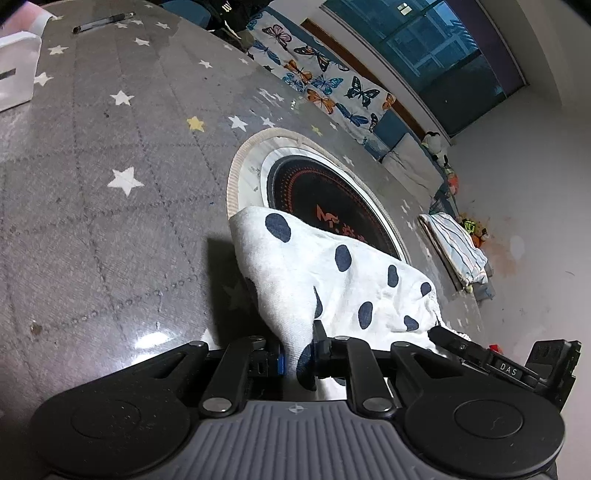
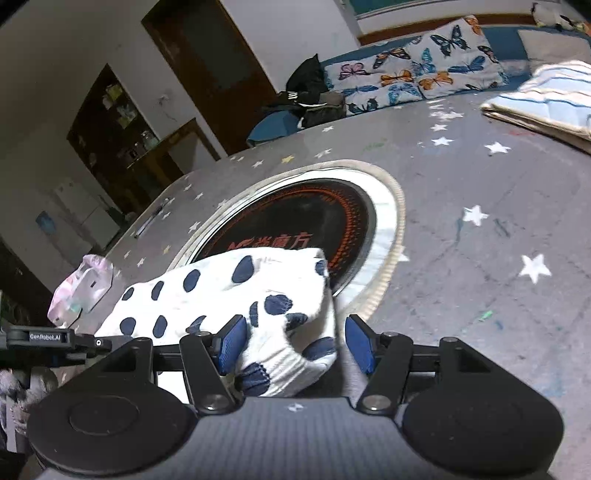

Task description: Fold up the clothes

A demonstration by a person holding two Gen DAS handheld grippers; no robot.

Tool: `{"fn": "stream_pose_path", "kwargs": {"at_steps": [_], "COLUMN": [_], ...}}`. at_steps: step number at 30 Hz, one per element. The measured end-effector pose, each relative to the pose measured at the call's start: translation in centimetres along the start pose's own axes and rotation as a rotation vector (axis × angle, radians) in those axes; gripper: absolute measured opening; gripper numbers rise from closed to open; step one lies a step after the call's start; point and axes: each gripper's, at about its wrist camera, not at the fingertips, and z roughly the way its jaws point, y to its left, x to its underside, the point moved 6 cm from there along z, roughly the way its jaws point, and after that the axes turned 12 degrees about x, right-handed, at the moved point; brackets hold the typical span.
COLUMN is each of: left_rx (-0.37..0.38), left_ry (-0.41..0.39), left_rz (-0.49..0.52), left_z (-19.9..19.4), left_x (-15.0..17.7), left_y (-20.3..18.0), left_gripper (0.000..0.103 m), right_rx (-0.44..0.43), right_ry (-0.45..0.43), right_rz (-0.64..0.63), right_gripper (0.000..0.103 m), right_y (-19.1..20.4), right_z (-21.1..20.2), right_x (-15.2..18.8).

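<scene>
Our left claw (image 1: 297,356) is pressed together on a fold of the cloth (image 1: 332,280): the white fabric with dark blue dots runs down between its fingers and bunches there. Our right claw (image 2: 291,345) stands spread, its blue pads (image 2: 231,343) either side of a ribbed, cuff-like edge of the same cloth (image 2: 229,291). The left pad touches or nearly touches the fabric, while the right pad is clear of it, so we judge that nothing is gripped on this side.

Outward from the claws, the cloth lies in a rumpled, partly doubled heap on the grey starred counter (image 1: 110,147). Its far edge drapes over the near rim of the round black hotplate (image 1: 325,206) set in the counter. Whether this is a fold half made or a heap just gathered, we cannot tell.

The cloth looks light, thin and quite limp, like a soft knit. It will sag wherever it is not held, and it will slide easily on the glossy counter. We judge it is best held at edges and corners, above all at the firmer ribbed hem, with both layers pinched together and the two holds well apart so the span stays taut.

Far right lies a folded striped cloth (image 2: 546,99). A pen (image 1: 103,23) lies far left.
</scene>
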Motion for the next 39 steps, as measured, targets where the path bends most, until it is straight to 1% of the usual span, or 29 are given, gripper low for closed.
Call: {"fn": "stream_pose_path", "kwargs": {"at_steps": [3, 7, 9, 12, 14, 15, 18, 19, 21, 25, 33, 35, 36, 37, 39], "left_rx": [-0.003, -0.003, -0.005, -0.008, -0.013, -0.017, -0.027, -0.026, -0.024, -0.024, -0.051, -0.057, -0.06, -0.063, -0.069], "left_ry": [0.004, 0.006, 0.005, 0.005, 0.006, 0.007, 0.01, 0.009, 0.008, 0.006, 0.012, 0.015, 0.017, 0.018, 0.022], "left_rz": [0.009, 0.015, 0.016, 0.023, 0.03, 0.036, 0.056, 0.069, 0.095, 0.138, 0.137, 0.134, 0.132, 0.13, 0.13], "left_z": [0.0, 0.0, 0.0, 0.0, 0.1, 0.1, 0.0, 0.0, -0.1, -0.2, 0.1, 0.2, 0.3, 0.3, 0.4], "left_x": [0.0, 0.0, -0.1, -0.2, -0.2, -0.2, -0.3, -0.3, -0.5, -0.7, -0.7, -0.7, -0.6, -0.6, -0.5], "left_y": [-0.1, 0.0, 0.0, 0.1, 0.0, -0.1, -0.4, -0.8, -1.4, -2.5, -1.9, -1.6, -1.5, -1.3, -1.1], "left_gripper": [0.015, 0.015, 0.015, 0.015, 0.014, 0.014, 0.013, 0.013, 0.013, 0.013, 0.013, 0.013, 0.013, 0.013, 0.013], "right_rx": [0.006, -0.003, 0.016, 0.023, 0.024, 0.024, 0.023, 0.019, 0.029, 0.032, 0.037, 0.032, 0.03, 0.028, 0.022], "right_ry": [0.005, 0.023, 0.018, 0.01, 0.004, 0.0, -0.033, -0.045, -0.049, -0.053, -0.056, -0.058, -0.062, -0.064, -0.061], "right_rz": [-0.032, -0.039, -0.048, -0.026, -0.011, -0.002, 0.022, 0.031, 0.017, 0.035, 0.043, 0.054, 0.063, 0.071, 0.087], "right_gripper": [0.059, 0.045, 0.043, 0.043, 0.038, 0.035, 0.021, 0.019, 0.018, 0.018, 0.018, 0.023, 0.031, 0.036, 0.039], "right_y": [0.9, 1.8, 2.1, 2.1, 2.1, 2.1, 2.1, 2.0, 2.2, 2.0, 1.9, 1.6, 1.4, 1.2, 0.8], "right_z": [0.1, 0.1, -0.1, -0.2, -0.3, -0.4, -1.1, -1.5, -1.9, -2.3, -2.5, -2.3, -2.2, -2.1, -1.8], "right_x": [0.2, 0.6, 0.8, 0.9, 1.1, 1.2, 1.1, 1.1, 1.1, 1.2, 1.7, 1.7, 1.7, 1.7, 1.8]}}
